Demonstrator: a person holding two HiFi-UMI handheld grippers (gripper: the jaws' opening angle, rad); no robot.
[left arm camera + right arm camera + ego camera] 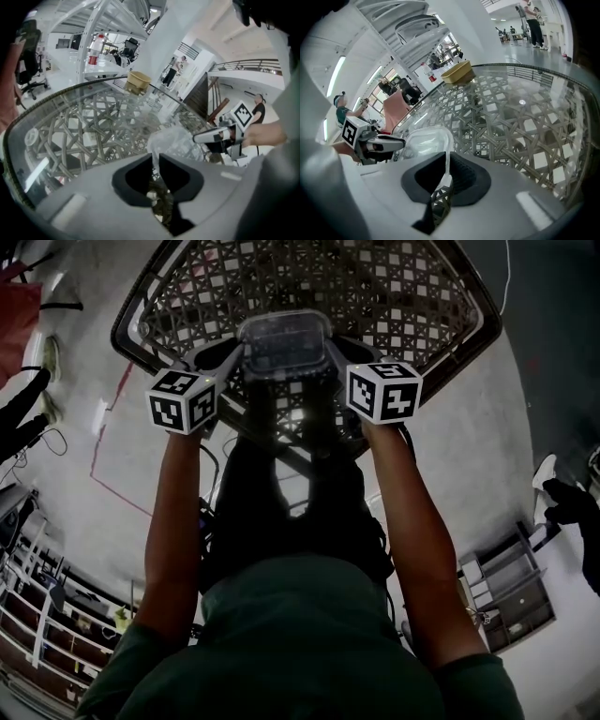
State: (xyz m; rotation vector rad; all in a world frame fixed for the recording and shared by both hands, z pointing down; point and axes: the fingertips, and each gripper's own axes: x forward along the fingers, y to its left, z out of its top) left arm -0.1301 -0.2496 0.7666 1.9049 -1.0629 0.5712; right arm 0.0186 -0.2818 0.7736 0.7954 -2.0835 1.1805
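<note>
no word, number or brand is showing clearly enough to read in any view. the cubes on the left gripper [228,358] and the right gripper [339,354] are carrying only black-and-white square marker patterns, not letters. the bottle [95,49] in the background is wearing a red label whose print is coming out too small and blurred to read.

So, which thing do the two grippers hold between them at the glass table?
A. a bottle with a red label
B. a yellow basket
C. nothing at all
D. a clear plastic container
D: the left gripper and the right gripper are each shut on a thin edge of the clear plastic container, one at each of its sides.
</note>
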